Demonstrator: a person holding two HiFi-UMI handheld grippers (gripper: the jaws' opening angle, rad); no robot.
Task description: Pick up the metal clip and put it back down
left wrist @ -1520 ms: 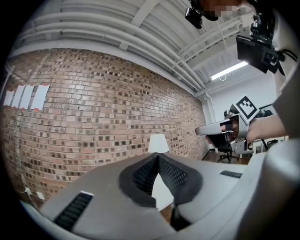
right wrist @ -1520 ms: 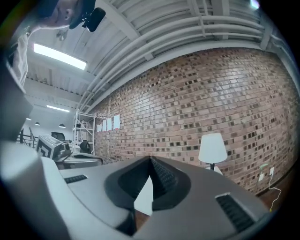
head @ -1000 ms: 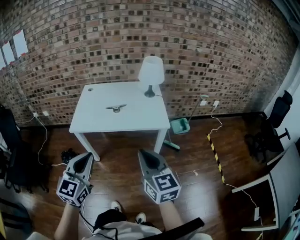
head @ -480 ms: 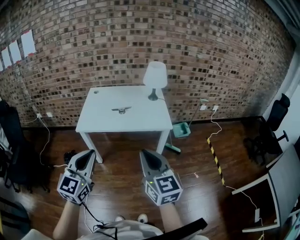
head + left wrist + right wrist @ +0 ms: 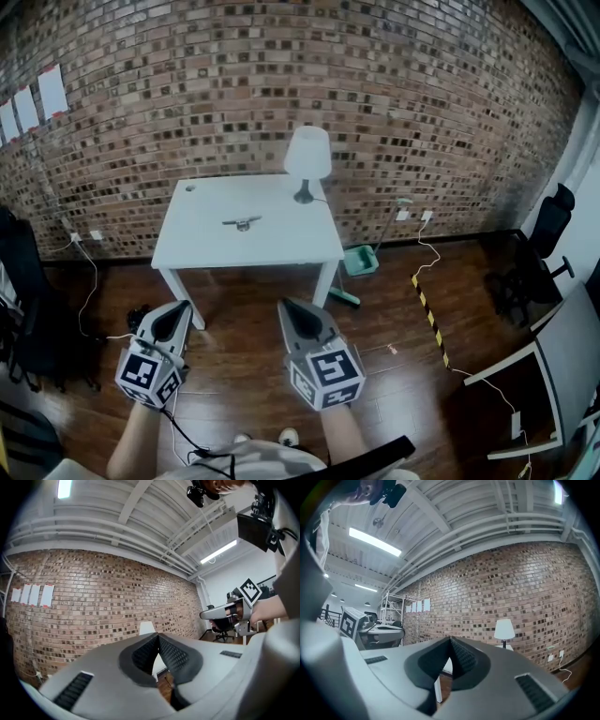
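Opening stage of the task. The left gripper (image 5: 178, 309) and the right gripper (image 5: 287, 306) are held low over the wooden floor (image 5: 394, 309), each with its jaws pressed together on nothing. The metal clip (image 5: 242, 223) lies untouched on the white table (image 5: 281, 251), well ahead of both grippers and roughly between their lines, with a lamp (image 5: 307, 159) beyond it toward the right gripper's side. By this showing no step is done: the approach, the opening of a gripper, the grasp, the lift and the setting down all remain.
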